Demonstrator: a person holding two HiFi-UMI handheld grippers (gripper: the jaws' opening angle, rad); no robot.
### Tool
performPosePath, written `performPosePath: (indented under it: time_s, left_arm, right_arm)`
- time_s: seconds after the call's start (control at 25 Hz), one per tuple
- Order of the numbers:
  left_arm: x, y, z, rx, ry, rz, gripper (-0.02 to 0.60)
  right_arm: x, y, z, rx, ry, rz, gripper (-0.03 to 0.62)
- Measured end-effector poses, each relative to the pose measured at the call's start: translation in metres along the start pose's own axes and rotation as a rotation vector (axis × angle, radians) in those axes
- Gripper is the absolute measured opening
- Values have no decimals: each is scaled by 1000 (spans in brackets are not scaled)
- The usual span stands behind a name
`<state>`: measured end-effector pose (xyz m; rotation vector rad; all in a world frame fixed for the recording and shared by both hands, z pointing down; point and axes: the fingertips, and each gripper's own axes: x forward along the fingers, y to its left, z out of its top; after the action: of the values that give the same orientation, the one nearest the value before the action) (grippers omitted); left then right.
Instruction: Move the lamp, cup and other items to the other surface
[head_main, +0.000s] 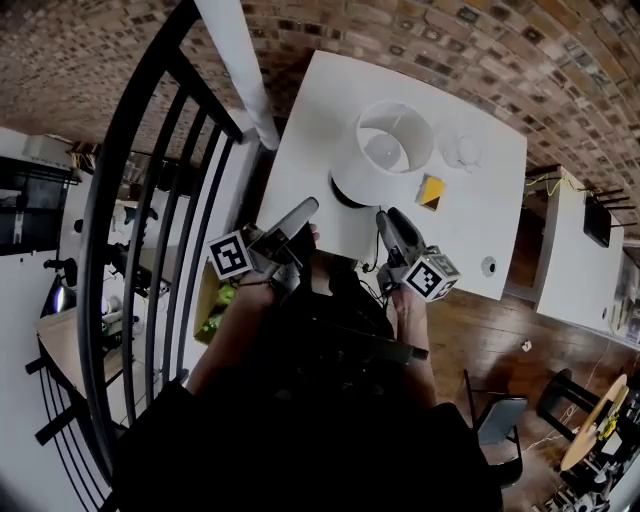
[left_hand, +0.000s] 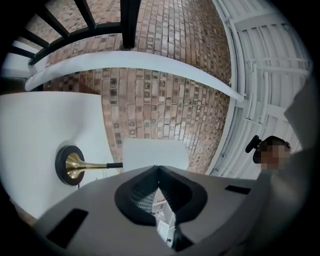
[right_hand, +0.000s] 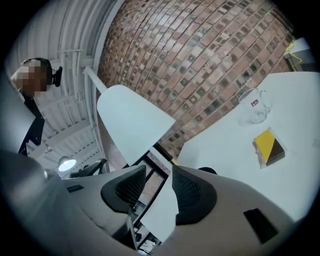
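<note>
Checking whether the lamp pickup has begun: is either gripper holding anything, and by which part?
Nothing is held. The left gripper is shut on nothing; the right gripper has its fingers apart, empty. The lamp stands free on the table.

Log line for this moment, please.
left hand-held gripper: shut, empty | right hand-held gripper: open, empty | lamp, cup, yellow block: on white table, none gripped

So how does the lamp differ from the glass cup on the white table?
The lamp is much bigger and taller than the cup. The lamp has an opaque white shade, a brass stem and a black base; the cup is clear glass with a handle. The lamp stands near the middle of the white table, the cup nearer the edge by the brick wall. Both stand upright on it.
</note>
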<state>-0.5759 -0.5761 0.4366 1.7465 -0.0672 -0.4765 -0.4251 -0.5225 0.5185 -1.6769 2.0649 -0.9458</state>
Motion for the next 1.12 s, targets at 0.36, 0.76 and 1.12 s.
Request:
performPosePath:
  time_s: [0.36,0.76,1.12]
  left_arm:
    - [11,10,8,42,-83,76,0]
    - [13,13,13,93,-155,148,0]
    - [8,5,19,147,-212,199,0]
  right_arm:
    - [45,-6,-13,-261,121,106,196]
    - [76,-11,3,-477,55,192,196]
    - [100,-14,17,-531,-39,246,191]
